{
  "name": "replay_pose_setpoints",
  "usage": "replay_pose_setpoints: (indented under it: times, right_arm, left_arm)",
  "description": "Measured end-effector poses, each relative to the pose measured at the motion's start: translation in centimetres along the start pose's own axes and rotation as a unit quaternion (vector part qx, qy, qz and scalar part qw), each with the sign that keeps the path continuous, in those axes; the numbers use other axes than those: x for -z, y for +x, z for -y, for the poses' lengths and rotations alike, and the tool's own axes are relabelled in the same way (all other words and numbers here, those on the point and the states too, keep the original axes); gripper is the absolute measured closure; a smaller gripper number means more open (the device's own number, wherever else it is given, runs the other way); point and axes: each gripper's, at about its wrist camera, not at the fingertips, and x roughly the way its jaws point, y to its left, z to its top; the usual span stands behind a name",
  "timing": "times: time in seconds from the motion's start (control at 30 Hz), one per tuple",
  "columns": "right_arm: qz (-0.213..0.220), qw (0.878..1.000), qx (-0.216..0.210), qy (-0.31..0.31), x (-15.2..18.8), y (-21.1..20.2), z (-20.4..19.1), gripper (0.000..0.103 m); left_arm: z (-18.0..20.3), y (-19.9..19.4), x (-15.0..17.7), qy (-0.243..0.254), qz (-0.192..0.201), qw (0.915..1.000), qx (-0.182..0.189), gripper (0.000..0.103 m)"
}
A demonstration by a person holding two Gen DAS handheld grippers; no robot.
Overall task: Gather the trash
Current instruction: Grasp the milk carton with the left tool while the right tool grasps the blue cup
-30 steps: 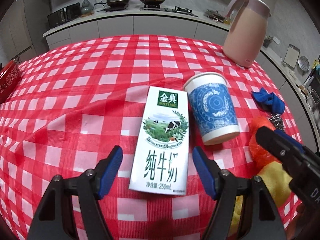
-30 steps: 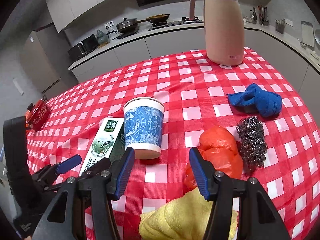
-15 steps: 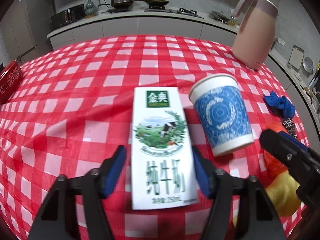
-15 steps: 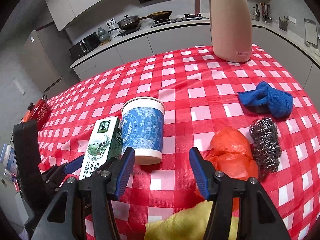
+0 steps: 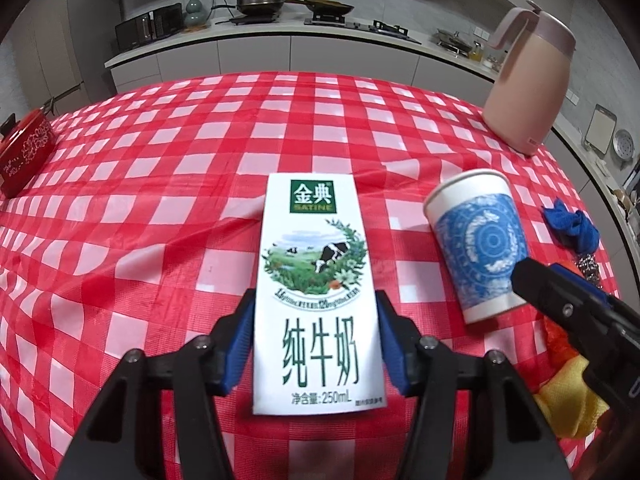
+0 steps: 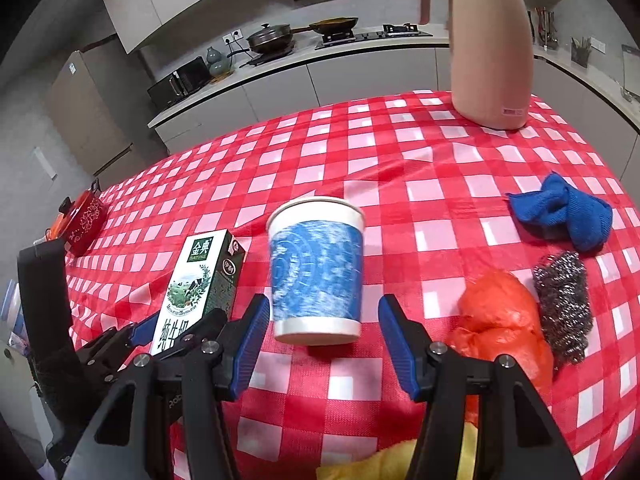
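The left claw (image 5: pixel 316 344) pinches the upright milk carton (image 5: pixel 316 280) by its lower sides on the checked worktop (image 5: pixel 160 200). The right claw (image 6: pixel 320 344) is spread around the base of the paper cup (image 6: pixel 316 268), touching neither side. An orange bag (image 6: pixel 500 320) lies just right.

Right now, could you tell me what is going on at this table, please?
A person is collecting trash with two tools. The left hand-held gripper is shut on the white upright milk carton, pads against its sides. The right hand-held gripper is open, lined up with the blue-patterned paper cup standing on the red checked tablecloth, not yet touching it.
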Motion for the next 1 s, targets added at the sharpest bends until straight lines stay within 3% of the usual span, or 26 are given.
replay_pose_setpoints:
  times: [1.0]
  right_arm:
    - [-0.031, 0.999, 0.008, -0.011, -1.7, 5.8, -1.4, 0.032]
  left_arm:
    - [-1.5, 0.6, -0.8, -0.007, 0.008, 0.9999, 0.009, 0.046]
